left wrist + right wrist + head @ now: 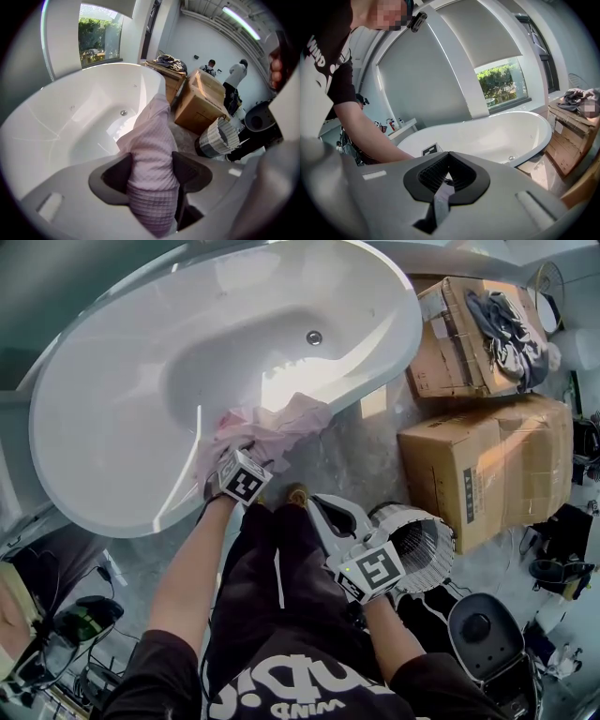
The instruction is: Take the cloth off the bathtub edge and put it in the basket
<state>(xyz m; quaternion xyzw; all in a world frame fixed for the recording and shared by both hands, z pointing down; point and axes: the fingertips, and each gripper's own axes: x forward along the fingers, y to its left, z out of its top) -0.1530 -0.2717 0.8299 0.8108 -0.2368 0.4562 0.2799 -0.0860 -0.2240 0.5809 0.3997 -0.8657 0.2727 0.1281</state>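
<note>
1. Pinching the pink cloth (151, 140), the left gripper (152, 172) has its two dark pads pressed on the cloth from both sides.
2. In the left gripper view, the cloth fills the gap between the jaws and runs up toward the middle of the frame.
3. In the head view, the cloth lies on the near edge of the white bathtub (94, 488), close to the middle of the frame. Part of it hangs down inside the tub.
4. The right gripper (446, 174) has its jaws pressed together. Nothing is between them.
5. In the head view, the right gripper is held in the air in the lower middle of the frame, apart from the cloth.
6. The basket (424, 542) is white with thin ribs. It sits on the grey floor at the lower right of the middle, just beside the right gripper.
7. The cloth and the basket are apart, with the floor and the person's dark legs between them.
8. Two brown boxes (487, 460) stand at the right of the frame, behind the basket. The far one has dark clothes on top.
</note>
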